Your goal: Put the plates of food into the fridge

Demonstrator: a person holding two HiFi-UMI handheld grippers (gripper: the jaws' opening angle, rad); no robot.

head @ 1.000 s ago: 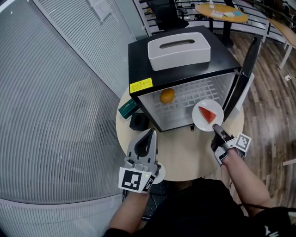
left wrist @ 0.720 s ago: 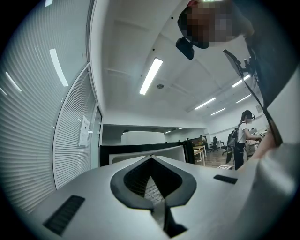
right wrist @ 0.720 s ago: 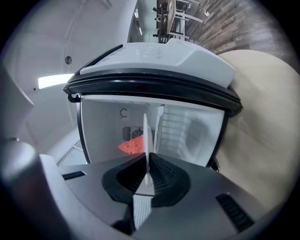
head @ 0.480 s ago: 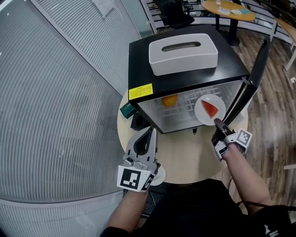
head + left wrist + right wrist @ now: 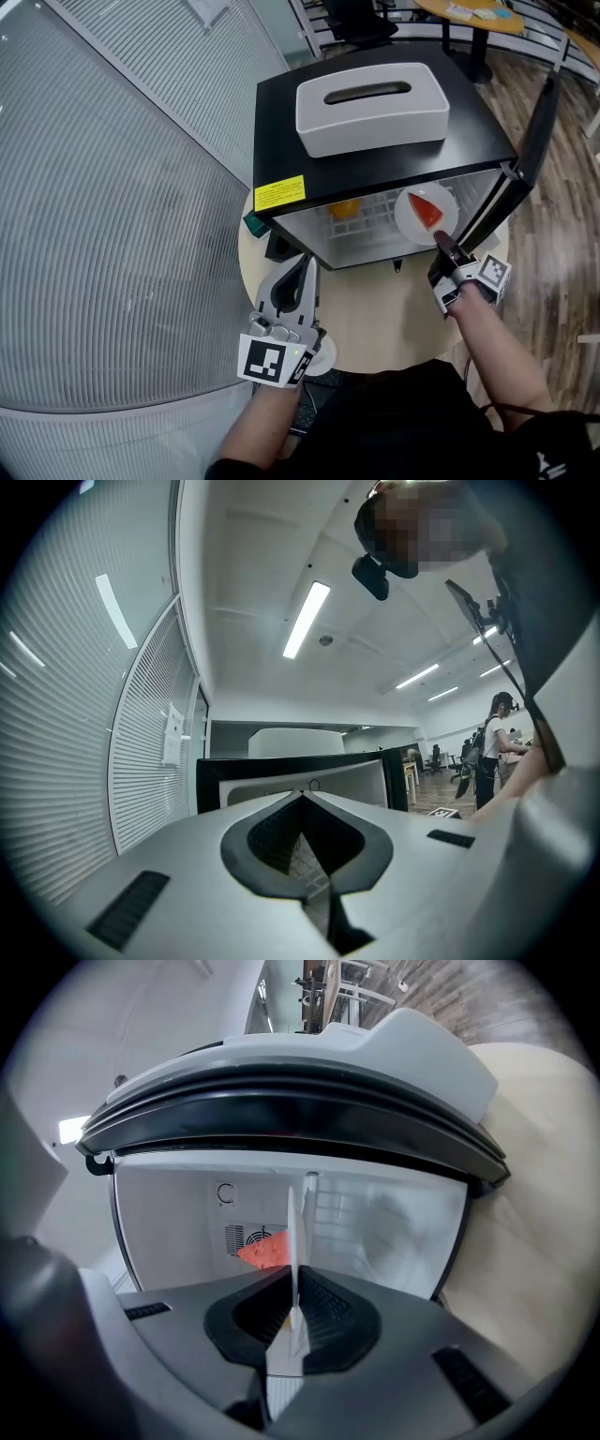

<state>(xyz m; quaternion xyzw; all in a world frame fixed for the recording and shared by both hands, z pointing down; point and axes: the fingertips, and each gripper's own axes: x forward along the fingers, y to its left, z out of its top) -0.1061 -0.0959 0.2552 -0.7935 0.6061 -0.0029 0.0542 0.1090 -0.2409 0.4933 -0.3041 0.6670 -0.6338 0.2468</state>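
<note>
Right gripper view showed the right gripper (image 5: 292,1290) with its jaws pinched shut on the near rim of a round white plate (image 5: 294,1227), which ran edge-on straight out from between the pads. A red wedge of watermelon (image 5: 265,1252) lay on it just past the jaw tips. Ahead of the plate opened the white cavity of the small black fridge (image 5: 375,150). From the head view the plate hung at the mouth, over the front right of the white wire shelf (image 5: 375,223); whether it touched the wires could not be told. Further to this gripper's left on that shelf sat an orange fruit (image 5: 344,208), well apart from the plate, and close on the gripper's right stood the open black door (image 5: 532,141). The left gripper (image 5: 302,803) hung on the far side, over the round beige table (image 5: 384,314), with its jaws together on nothing. Doing this step well seemed to call for a level plate, since a grip on one rim lets the far edge droop and the wedge slide. The plate would go straight in, away from the door. It should be fully on the wires before the jaws part, and the gripper should back out along the same line.
</note>
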